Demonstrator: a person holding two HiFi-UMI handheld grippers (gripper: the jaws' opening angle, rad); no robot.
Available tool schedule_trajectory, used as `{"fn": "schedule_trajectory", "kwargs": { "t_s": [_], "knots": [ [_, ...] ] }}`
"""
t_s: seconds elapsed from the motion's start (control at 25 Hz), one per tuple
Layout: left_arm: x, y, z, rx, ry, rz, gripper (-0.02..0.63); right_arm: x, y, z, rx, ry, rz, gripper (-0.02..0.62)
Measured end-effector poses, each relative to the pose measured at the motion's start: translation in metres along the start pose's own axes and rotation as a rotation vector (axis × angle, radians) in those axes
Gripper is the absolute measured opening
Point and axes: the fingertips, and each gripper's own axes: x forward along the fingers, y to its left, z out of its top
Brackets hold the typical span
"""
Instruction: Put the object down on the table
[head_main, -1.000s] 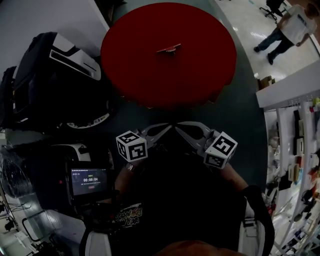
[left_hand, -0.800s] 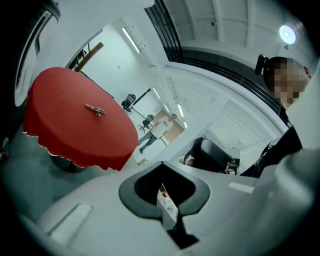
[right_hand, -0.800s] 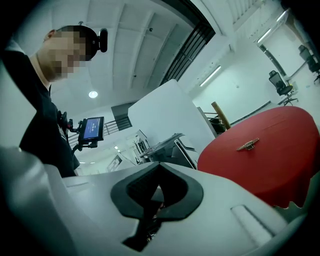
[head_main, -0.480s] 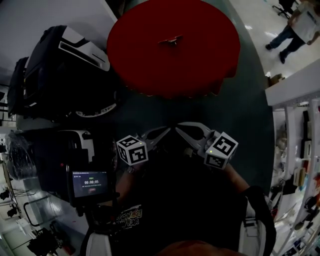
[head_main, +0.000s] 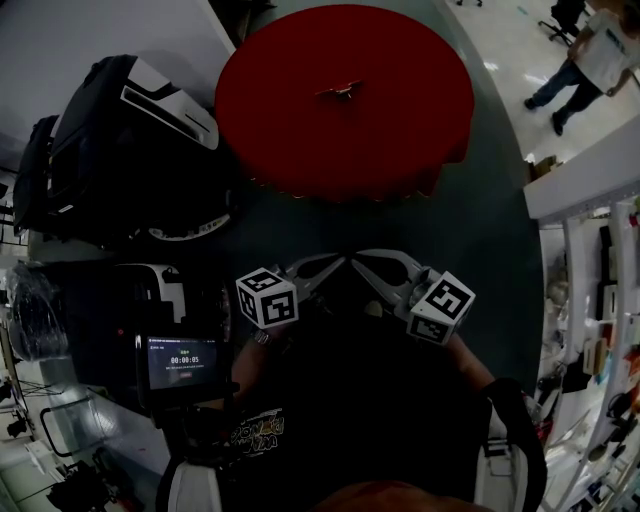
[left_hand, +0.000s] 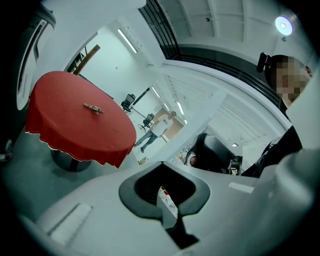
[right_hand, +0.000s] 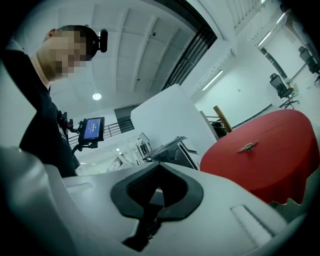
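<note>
A small brass-coloured metal object (head_main: 338, 91) (left_hand: 93, 108) (right_hand: 248, 146) lies near the middle of a round table under a red cloth (head_main: 300, 140) (left_hand: 60, 125) (right_hand: 280, 155). Both grippers are held close to the person's body, well short of the table, tips pointing at each other. My left gripper (head_main: 335, 263) (left_hand: 164, 214) has its jaws together with nothing between them. My right gripper (head_main: 360, 259) (right_hand: 154, 214) is likewise shut and empty. The two tips nearly touch in the head view.
Black cases with white trim (head_main: 110, 130) stand on the floor at the left. A small timer screen (head_main: 180, 360) is mounted at lower left. A white partition (head_main: 580, 170) and shelves (head_main: 600, 300) line the right. A person (head_main: 575, 55) walks at the far right.
Only the head view has shifted a little, so the table sits slightly differently in frame. Both grippers stay shut, tip to tip near the body.
</note>
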Motion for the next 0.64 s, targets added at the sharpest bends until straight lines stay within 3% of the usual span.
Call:
{"fn": "schedule_trajectory", "kwargs": {
  "t_s": [0.28, 0.64],
  "knots": [
    [-0.002, -0.002, -0.004, 0.005, 0.001, -0.021, 0.017, 0.000, 0.000, -0.006, 0.006, 0.007, -0.022, 0.002],
    [-0.011, -0.005, -0.009, 0.017, -0.002, -0.030, 0.017, 0.004, 0.011, -0.015, -0.023, 0.022, 0.015, 0.002]
  ]
}}
